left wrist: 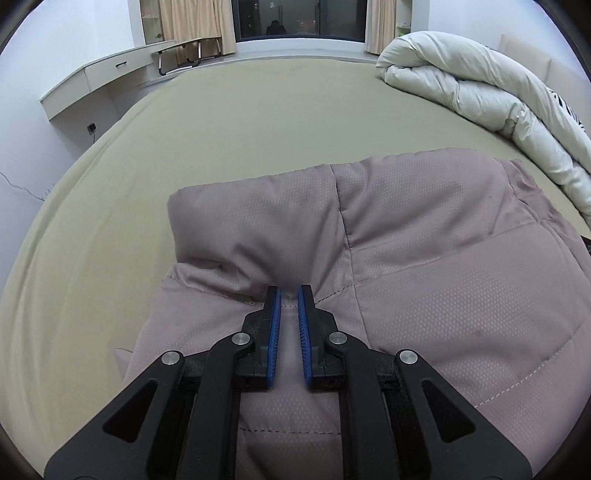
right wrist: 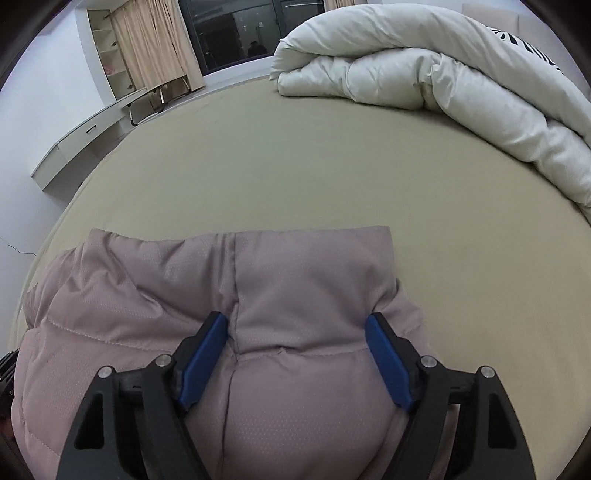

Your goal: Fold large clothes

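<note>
Both tongs point down at a padded mauve jacket [left wrist: 424,258] that lies on the near part of a bed [left wrist: 240,129] under an olive sheet. Left tongs [left wrist: 289,295] have their blue pads [left wrist: 274,332] drawn nearly together, and a ridge of the jacket's cloth runs up between them, so they look clamped on a pinch of the jacket near a stitched seam. Right tongs [right wrist: 295,325] stand wide apart, one blue pad [right wrist: 201,365] on each side of a puffed bulge of the jacket [right wrist: 295,295]; the left pad lies against a seam fold, the right pad sits at the jacket's right edge, and I cannot tell whether either one presses in. The jacket looks doubled over, with a flat folded edge on its far side and quilted panels nearer the tongs. Beyond it the sheet is bare up to a rolled white duvet [right wrist: 424,74] along the far right of the bed. On the far left a pale desk [left wrist: 92,81] stands by the wall, with beige curtains [left wrist: 192,22] and a dark window [left wrist: 295,18] behind.
</note>
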Demonstrator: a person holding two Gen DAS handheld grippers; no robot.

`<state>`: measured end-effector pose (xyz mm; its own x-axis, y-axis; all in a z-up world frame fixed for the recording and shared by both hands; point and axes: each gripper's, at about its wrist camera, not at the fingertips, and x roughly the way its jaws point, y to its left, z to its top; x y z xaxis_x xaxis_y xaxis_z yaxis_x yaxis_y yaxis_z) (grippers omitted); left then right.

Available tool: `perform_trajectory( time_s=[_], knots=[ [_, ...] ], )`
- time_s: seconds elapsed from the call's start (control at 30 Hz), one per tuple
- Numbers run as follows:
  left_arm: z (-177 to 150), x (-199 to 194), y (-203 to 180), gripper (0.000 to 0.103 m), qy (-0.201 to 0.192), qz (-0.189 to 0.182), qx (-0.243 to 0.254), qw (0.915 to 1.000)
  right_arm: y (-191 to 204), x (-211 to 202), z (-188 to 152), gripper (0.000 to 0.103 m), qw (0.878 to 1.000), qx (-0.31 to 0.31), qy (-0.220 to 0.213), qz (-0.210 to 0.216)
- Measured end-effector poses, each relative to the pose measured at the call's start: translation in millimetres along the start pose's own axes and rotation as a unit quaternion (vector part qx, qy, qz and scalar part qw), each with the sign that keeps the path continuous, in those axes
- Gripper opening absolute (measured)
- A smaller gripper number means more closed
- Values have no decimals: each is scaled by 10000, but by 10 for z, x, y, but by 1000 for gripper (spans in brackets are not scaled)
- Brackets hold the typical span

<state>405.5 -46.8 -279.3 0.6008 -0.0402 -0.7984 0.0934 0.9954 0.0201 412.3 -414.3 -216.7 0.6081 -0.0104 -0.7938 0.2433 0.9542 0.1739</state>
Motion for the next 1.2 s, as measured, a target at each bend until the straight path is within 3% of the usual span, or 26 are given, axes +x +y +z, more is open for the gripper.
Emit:
perform_trajectory(
  time_s=[0.33, 0.53, 0.63, 0.73, 0.8, 0.9, 0.97, 1.1, 1.2],
  knots=[
    [17, 207, 145, 9, -71, -388, -232, 9990, -73, 114, -6, 81, 9996, 141, -63, 221],
    [-48, -48, 221, 10, -62, -344, -400, 9986, -67, 38, -22, 80, 9996, 166, -133, 194],
    [-226, -480, 155, 10, -294, -114, -316, 9990, 49, -291, -62, 79, 9997, 38, -230, 6],
    [-439, -842, 99, 10, -558, 0, -292, 9980, 232, -915, -318, 79, 9948, -120, -775, 645],
    [-569, -873, 57, 10, -537, 92, -169, 9984, 412, -1175, -542, 81, 9907, -454, -892, 917],
    [-714, -861, -57, 10, -549, 321, 96, 9979, 651, -1080, -848, 85, 9900, -1092, -673, 589],
    [-821, -827, -125, 10, -525, 504, 330, 9968, 698, -990, -982, 90, 9880, -1257, -833, 322],
    [-836, -724, -153, 10, -347, 543, 343, 9973, 817, -844, -986, 95, 9858, -1489, -761, -164],
    [-819, -731, -139, 9, -248, 517, 350, 9977, 789, -778, -998, 99, 9867, -1437, -725, -207]
  ],
)
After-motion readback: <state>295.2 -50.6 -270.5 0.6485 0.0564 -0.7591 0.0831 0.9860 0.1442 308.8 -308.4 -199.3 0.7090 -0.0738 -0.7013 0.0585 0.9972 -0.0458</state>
